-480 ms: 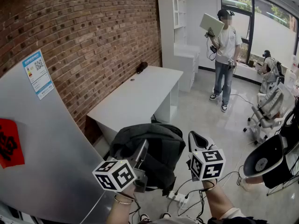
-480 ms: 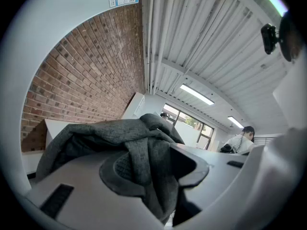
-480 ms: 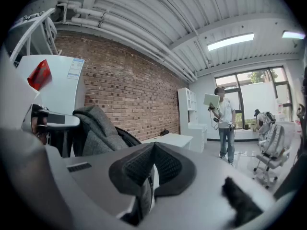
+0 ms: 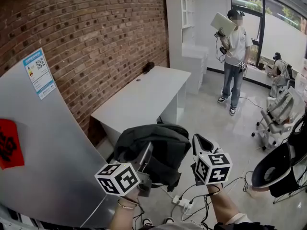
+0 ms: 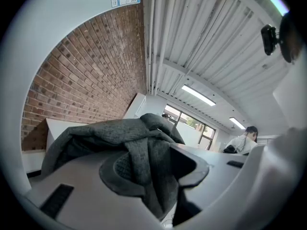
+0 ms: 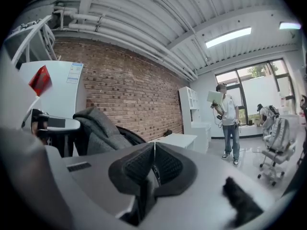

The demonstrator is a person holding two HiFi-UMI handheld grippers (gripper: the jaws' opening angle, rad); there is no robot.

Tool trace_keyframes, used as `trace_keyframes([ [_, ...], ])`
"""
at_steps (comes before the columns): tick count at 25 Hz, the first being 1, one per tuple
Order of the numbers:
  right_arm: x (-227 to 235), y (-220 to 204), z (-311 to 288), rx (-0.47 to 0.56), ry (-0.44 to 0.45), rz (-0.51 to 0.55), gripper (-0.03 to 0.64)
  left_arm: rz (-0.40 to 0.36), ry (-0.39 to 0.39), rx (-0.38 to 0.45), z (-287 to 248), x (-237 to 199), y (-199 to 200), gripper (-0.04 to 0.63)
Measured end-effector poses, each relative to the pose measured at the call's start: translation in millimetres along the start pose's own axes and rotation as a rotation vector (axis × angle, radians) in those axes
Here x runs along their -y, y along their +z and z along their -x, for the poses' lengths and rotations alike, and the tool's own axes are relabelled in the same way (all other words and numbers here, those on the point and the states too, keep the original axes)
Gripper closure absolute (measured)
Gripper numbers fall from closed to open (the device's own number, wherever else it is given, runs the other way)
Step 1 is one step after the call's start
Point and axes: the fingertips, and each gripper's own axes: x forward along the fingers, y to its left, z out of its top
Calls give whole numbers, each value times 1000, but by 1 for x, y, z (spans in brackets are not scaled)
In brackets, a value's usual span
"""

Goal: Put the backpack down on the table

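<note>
A dark grey backpack hangs in the air in front of me, short of the white table by the brick wall. My left gripper is shut on a fold of the backpack, and grey fabric fills the space between its jaws. My right gripper is just right of the bag, apart from it. Its jaws are shut, pads together, with nothing held that I can make out. In the right gripper view the backpack is at the left and the table lies beyond.
A small black object lies at the table's far end. A grey panel curves at my left. A power strip with cables is on the floor below. A person stands at the back; office chairs are at right.
The backpack and both grippers stay almost where they were. The person at the back has lifted the flat light thing a little higher.
</note>
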Motion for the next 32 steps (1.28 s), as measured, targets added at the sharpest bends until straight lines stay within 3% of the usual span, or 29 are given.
trace_keyframes([
  [12, 10, 2, -32, -22, 43, 1, 585, -59, 46, 61, -15, -2, 23, 430],
  [18, 27, 1, -49, -20, 15, -30, 586, -75, 7, 60, -42, -6, 35, 430],
  [25, 35, -10, -98, -50, -1, -26, 586, -47, -6, 53, -83, -40, 40, 430],
  [32, 53, 14, -155, -32, -36, -20, 586, -40, -29, 39, -133, -67, 59, 430],
])
